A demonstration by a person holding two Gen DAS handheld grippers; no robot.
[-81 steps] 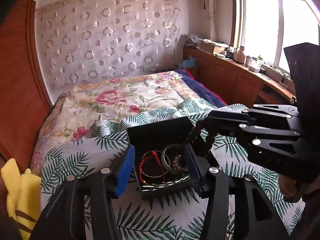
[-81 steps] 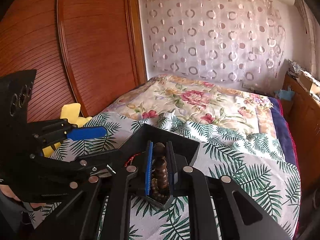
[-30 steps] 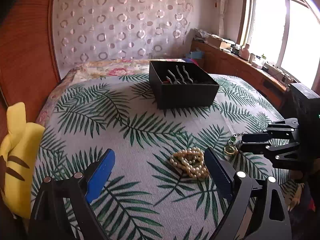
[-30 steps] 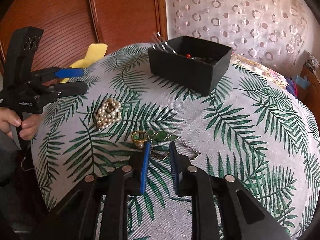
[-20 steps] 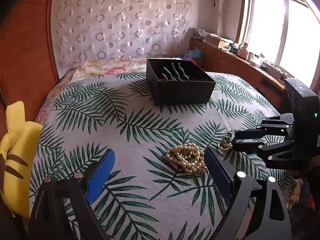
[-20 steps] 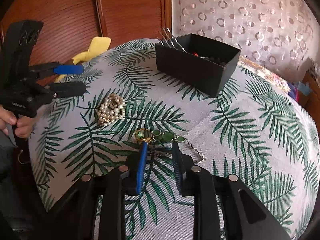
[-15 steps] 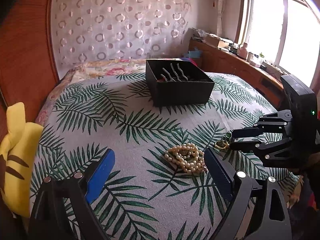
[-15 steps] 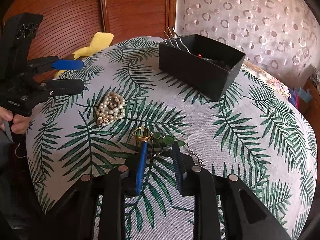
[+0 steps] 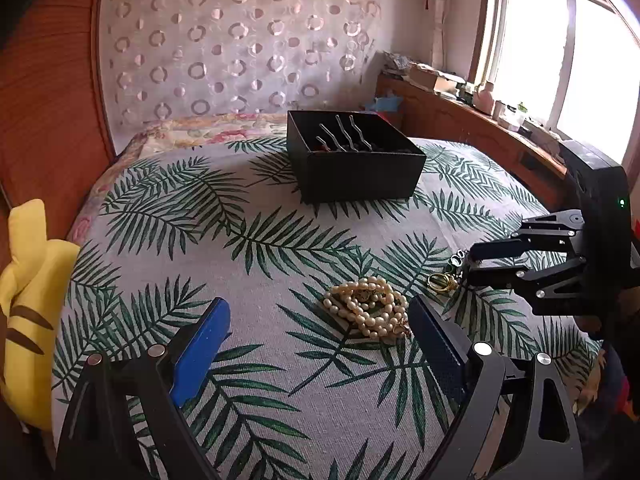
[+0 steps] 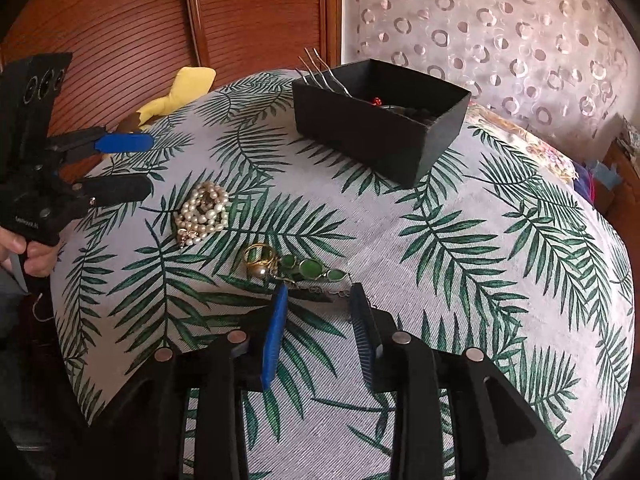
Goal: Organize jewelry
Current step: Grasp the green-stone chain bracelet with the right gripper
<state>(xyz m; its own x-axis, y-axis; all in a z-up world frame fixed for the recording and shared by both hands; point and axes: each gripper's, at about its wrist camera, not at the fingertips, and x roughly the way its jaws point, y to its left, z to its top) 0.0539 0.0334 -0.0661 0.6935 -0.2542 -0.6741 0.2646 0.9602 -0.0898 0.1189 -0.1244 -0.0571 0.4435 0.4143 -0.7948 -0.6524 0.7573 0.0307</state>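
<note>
A black jewelry box stands at the far side of the palm-leaf cloth; it also shows in the right wrist view, holding hairpins and other pieces. A pearl bracelet pile lies on the cloth just ahead of my left gripper, which is wide open and empty. A gold ring and a green-stone chain bracelet lie just ahead of my right gripper, which is open and empty, its tips at the chain.
A yellow plush toy lies at the cloth's left edge by the wooden headboard. A floral bedspread lies beyond the box. A wooden window ledge with clutter runs on the right.
The right gripper has opened wider and edged toward the green bracelet and ring. The left gripper has held nearly still, open in front of the pearls.
</note>
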